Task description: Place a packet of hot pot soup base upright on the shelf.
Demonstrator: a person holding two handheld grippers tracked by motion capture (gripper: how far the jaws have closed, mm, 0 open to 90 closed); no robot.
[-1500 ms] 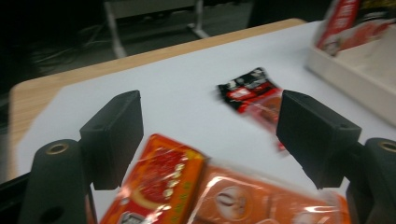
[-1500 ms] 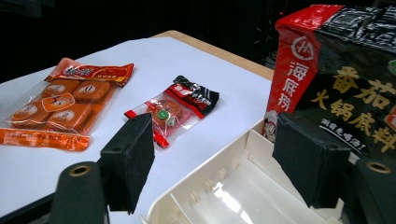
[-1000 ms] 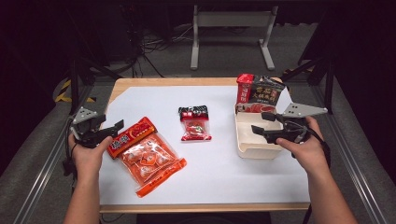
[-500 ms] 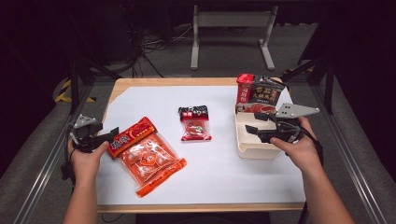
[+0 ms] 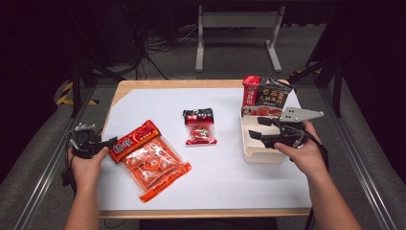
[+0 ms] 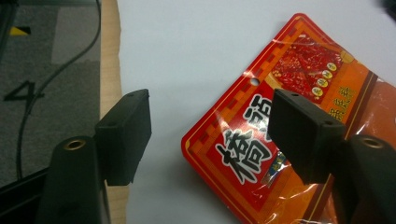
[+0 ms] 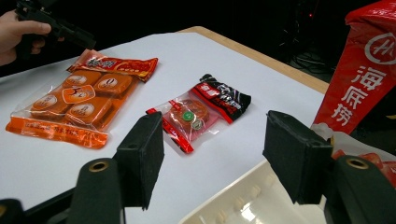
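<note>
An orange snack packet (image 5: 153,165) with a red printed header (image 6: 243,154) lies flat at the table's front left. My left gripper (image 5: 111,142) is open at the header's left end. In the left gripper view (image 6: 212,108) the header's corner lies between the jaws, and the right jaw is over the print. My right gripper (image 5: 254,127) hangs open over the white tray (image 5: 258,154) at the right, pointing left, with nothing between its jaws (image 7: 215,135). A small black-and-red packet (image 5: 198,127) lies mid-table.
A red bag (image 5: 250,91) and a dark bag (image 5: 273,93) stand behind the tray at the back right. The white sheet's left edge and the wooden table rim (image 6: 108,56) run just left of my left gripper. Bare sheet lies between the packets and the tray.
My left gripper has drifted a little left and toward the near side, staying open at the packet's header. The right gripper has edged left over the tray.
</note>
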